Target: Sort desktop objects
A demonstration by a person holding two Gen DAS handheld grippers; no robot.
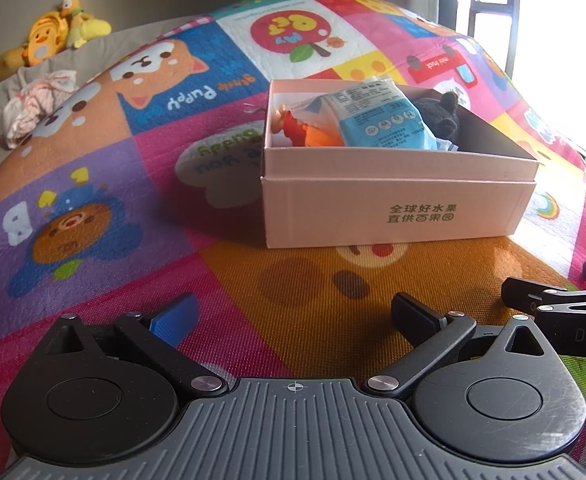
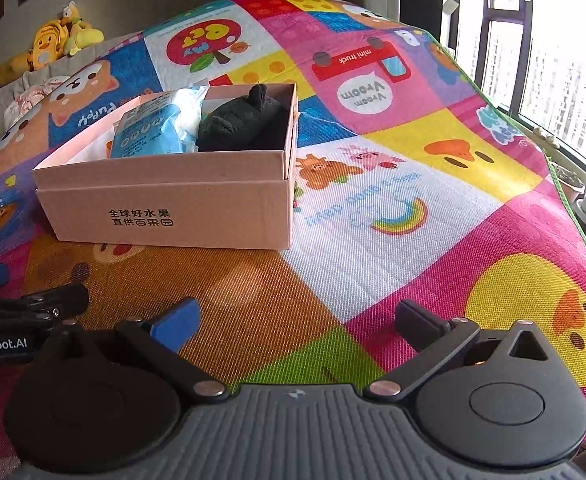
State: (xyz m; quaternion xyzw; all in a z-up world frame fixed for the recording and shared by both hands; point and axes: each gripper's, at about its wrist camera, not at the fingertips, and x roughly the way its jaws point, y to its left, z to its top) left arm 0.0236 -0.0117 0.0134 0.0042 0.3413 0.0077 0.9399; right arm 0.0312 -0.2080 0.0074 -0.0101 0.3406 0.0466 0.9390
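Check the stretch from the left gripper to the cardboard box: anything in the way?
Nothing visible. Between the open left gripper and the cardboard box lies only bare play mat. The right gripper sits off to the side.

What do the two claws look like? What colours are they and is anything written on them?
Both look alike. The left claw has black jointed arms with silver pivot screws, two round black discs, and a ribbed grey base with a small crosshair mark. One finger wears a blue pad; the other pad is black. The right claw matches, and white lettering ending "nRobot.AI" shows on the left claw's side in the right view.
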